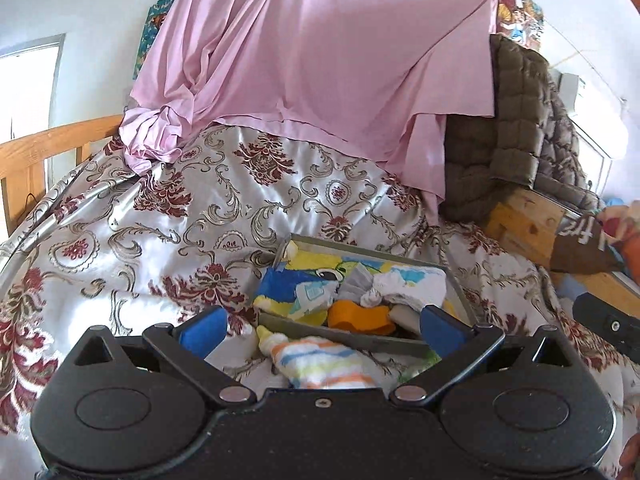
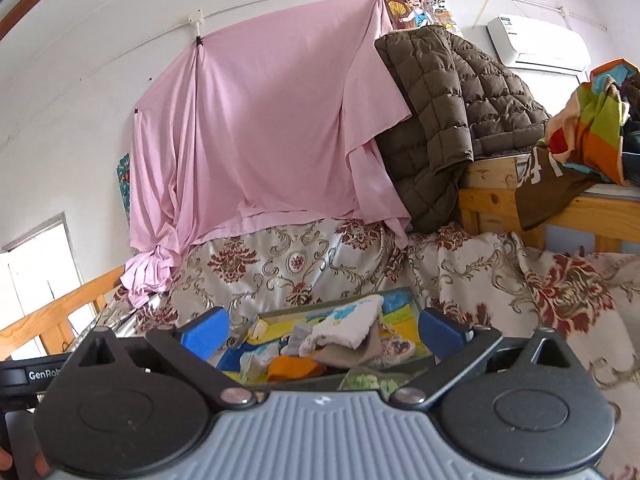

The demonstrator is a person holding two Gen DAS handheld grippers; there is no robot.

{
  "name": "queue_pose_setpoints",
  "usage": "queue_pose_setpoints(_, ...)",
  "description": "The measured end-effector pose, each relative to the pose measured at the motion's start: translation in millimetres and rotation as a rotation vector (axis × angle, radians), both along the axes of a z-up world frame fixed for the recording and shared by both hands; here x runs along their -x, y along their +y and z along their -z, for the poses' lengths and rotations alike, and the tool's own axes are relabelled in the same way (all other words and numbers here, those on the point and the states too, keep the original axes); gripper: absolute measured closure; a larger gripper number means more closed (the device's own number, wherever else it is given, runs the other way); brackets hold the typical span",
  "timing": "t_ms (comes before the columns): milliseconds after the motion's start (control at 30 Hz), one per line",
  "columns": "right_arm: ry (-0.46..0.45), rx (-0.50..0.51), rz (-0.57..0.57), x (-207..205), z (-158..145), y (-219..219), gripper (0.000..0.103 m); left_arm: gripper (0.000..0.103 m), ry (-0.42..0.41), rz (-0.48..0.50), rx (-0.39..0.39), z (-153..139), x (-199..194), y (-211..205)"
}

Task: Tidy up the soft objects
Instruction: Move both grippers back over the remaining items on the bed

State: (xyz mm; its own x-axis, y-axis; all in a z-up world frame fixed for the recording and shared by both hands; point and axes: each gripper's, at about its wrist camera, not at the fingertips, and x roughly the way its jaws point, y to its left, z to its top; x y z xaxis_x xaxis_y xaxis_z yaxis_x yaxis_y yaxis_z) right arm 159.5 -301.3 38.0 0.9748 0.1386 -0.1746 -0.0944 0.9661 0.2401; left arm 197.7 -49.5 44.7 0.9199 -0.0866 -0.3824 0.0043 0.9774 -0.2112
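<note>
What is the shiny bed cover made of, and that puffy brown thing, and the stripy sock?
The bed cover looks like satin: smooth, glossy, with bright highlights along its folds, though the exact fibre cannot be told. The brown quilted jacket seems a thin matte fabric over soft filling, stitched into puffy squares. The striped sock looks like fuzzy knit, probably terry or fleece, with a soft napped surface.

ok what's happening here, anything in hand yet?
Nothing in hand. A person holds both grippers over a bed with a floral cover. The left gripper and right gripper are both open and empty, facing a grey tray piled with small socks and cloths. One striped sock lies outside the tray on the cover, just in front of the left gripper. Sorting is partly done.
</note>
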Motion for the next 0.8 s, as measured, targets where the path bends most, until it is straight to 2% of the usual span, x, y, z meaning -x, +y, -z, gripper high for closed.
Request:
queue_pose_setpoints(133, 0.019, 0.014, 0.011, 13.9, 3.3, 4.2, 0.0, 0.001, -0.01, 0.021, -0.014, 7.0, 21.1, 0.9)
queue_pose_setpoints(467, 0.217, -0.038, 0.102, 35.7, 31.2, 3.8, 0.0, 0.001, -0.019, 0.052, -0.041, 37.9, 55.8, 10.1)
queue_pose_setpoints(767, 0.369, 0.02, 0.094, 23.6, 47.5, 16.5, 0.0, 0.001, 0.124, 0.085, -0.063, 67.8, 54.8, 12.2)
queue_pose_setpoints(800, 0.41, 0.029, 0.1, 18.4, 52.3, 18.3, 0.0, 0.001, 0.134, 0.084, -0.069, 69.5, 54.6, 11.4)
